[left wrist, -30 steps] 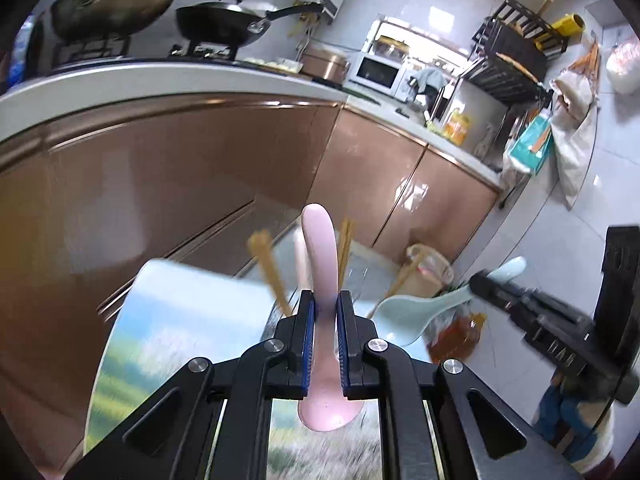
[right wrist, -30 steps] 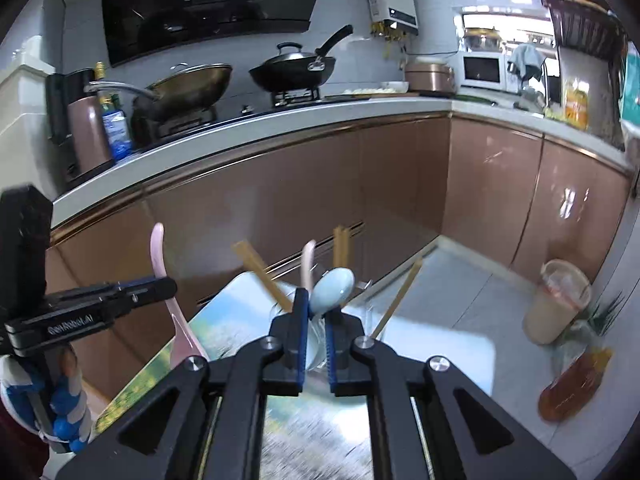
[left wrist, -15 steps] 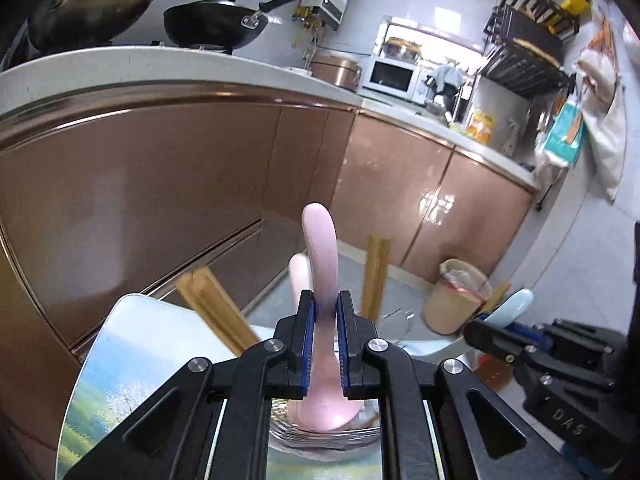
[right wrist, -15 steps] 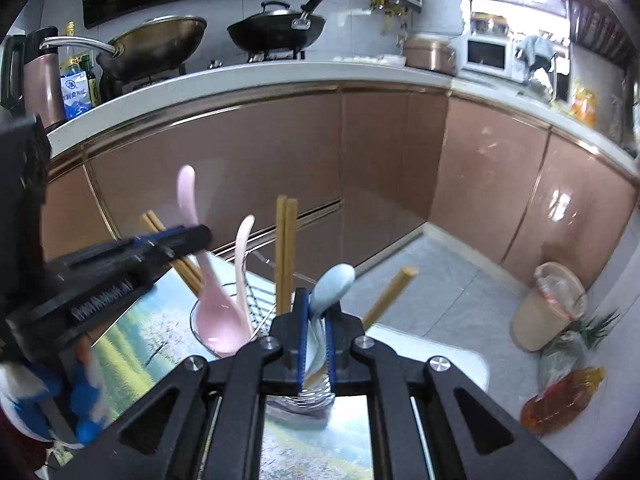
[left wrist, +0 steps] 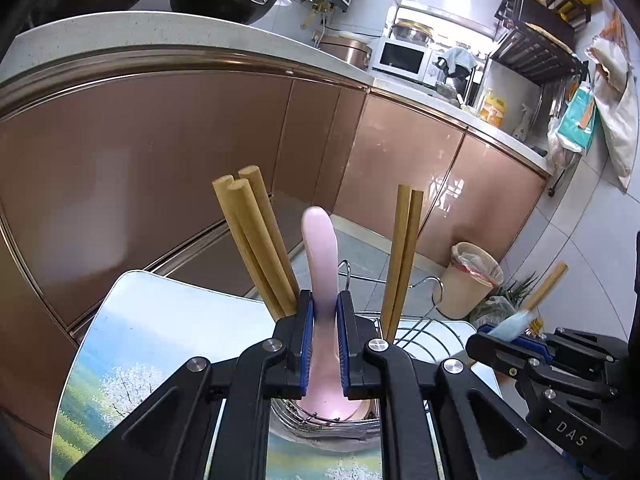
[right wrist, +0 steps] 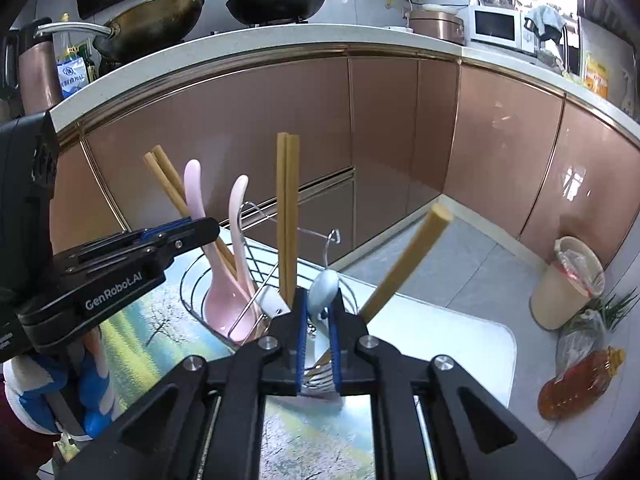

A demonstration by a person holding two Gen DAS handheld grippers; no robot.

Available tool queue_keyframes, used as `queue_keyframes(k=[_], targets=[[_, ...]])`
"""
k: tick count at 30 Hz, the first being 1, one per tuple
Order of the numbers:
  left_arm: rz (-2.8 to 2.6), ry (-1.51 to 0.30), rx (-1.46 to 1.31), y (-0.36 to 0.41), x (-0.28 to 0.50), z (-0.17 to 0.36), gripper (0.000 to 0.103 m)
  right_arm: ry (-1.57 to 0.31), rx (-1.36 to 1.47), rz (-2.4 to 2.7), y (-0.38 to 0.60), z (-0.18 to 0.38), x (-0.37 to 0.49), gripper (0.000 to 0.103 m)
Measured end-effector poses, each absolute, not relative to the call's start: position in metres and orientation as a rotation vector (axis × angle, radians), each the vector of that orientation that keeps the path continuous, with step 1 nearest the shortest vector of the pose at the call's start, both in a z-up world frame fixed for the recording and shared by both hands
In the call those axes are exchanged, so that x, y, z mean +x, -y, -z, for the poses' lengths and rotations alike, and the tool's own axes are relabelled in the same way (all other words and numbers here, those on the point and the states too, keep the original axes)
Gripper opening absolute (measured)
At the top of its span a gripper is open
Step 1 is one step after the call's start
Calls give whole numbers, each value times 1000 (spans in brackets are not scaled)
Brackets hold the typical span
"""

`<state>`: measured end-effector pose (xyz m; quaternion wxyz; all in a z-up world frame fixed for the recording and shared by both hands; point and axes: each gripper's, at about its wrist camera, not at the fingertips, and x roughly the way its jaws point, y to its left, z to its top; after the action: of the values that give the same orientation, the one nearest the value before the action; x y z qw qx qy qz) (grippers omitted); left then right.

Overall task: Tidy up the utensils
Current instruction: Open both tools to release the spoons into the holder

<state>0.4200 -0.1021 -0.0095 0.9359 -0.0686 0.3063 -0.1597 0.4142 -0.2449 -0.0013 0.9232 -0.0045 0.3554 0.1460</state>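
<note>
Gripping a pink spoon [left wrist: 320, 264] by its handle, the left gripper [left wrist: 323, 332] fills the near edge of its own view, blue pads pressed to either side of the handle, while the spoon's bowl sits low inside a wire utensil rack [left wrist: 416, 332] directly ahead at twelve o'clock. Beside it, the right gripper [right wrist: 318, 320] has a pale blue spoon [right wrist: 324, 288] between its narrow jaws, which are opening at this moment; whether the pads are already clear of the handle cannot be told. That spoon's lower end reaches down into the same rack. From the right wrist view the left gripper enters at nine o'clock, its tips at the handle of the pink spoon it carries, and a second pink spoon [right wrist: 238, 216] stands just beside it in the rack. Bundles of wooden chopsticks lean out of the rack: one group [left wrist: 256, 240] at eleven o'clock of the left view, an upright pair [left wrist: 402, 256] at one o'clock, and a single stick [right wrist: 404, 264] tilting toward two o'clock in the right view. The rack rests on a table [left wrist: 160, 344] covered with a printed landscape scene. Beyond it run copper-coloured cabinets [right wrist: 400, 140] under a pale countertop, with a black wok [right wrist: 276, 0] at twelve o'clock and a microwave [right wrist: 494, 26] toward one o'clock. A lined bin [right wrist: 568, 280] stands on the tiled floor at three o'clock.
</note>
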Motion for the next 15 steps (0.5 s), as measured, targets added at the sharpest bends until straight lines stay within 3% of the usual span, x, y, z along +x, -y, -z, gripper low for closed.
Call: queue_keyframes(k=[4,7,15], targets=[[333,-612,-142,100,415,1,28,-721,1,-299,249,-4,407,12],[326,-586,-127,99,405,-10,35,-691,19,-297,251,-17,397,12],[323,-543,-123,88,373,-35,44,-636,28,-289,253,-47,361,12]])
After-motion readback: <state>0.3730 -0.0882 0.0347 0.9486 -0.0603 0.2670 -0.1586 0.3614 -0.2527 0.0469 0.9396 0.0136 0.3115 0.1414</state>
